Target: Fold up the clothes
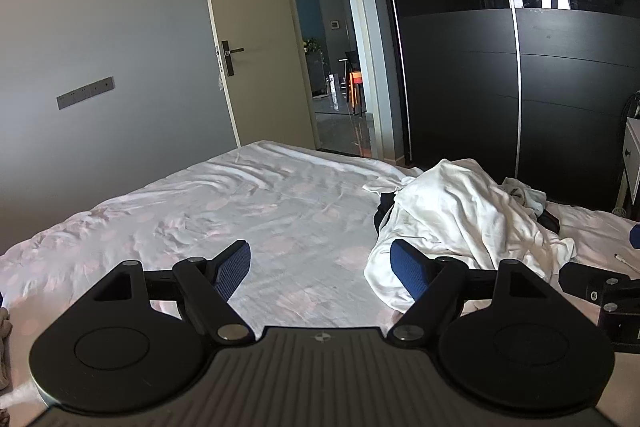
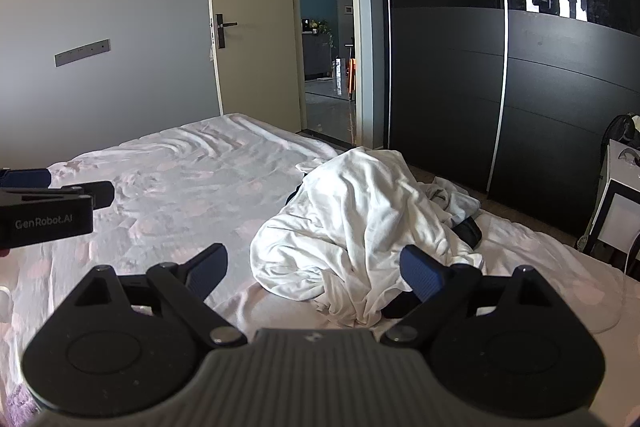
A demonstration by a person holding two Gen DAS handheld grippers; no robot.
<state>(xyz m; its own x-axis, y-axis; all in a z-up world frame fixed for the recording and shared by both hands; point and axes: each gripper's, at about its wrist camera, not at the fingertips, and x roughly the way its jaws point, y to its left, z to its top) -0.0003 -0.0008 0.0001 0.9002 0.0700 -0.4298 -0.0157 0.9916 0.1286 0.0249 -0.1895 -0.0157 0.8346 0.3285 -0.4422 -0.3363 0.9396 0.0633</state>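
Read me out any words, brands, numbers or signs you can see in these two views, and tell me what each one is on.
"GenRobot.AI": on the side of the left gripper, seen from the right wrist view.
A small round emblem on the right gripper housing holds no readable letters.
The wall switch panel markings are too small to read.

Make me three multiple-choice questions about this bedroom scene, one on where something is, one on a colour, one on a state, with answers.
1. Where does the heap of clothes lie?
A. on the bed
B. on the floor
C. in the wardrobe

2. What colour is the top garment of the heap?
A. red
B. white
C. green

3. How is the left gripper?
A. shut on cloth
B. open and empty
C. shut on nothing

Answers: A, it rests on the bed sheet; B, white fabric covers the heap; B, its fingers stand apart with nothing between.
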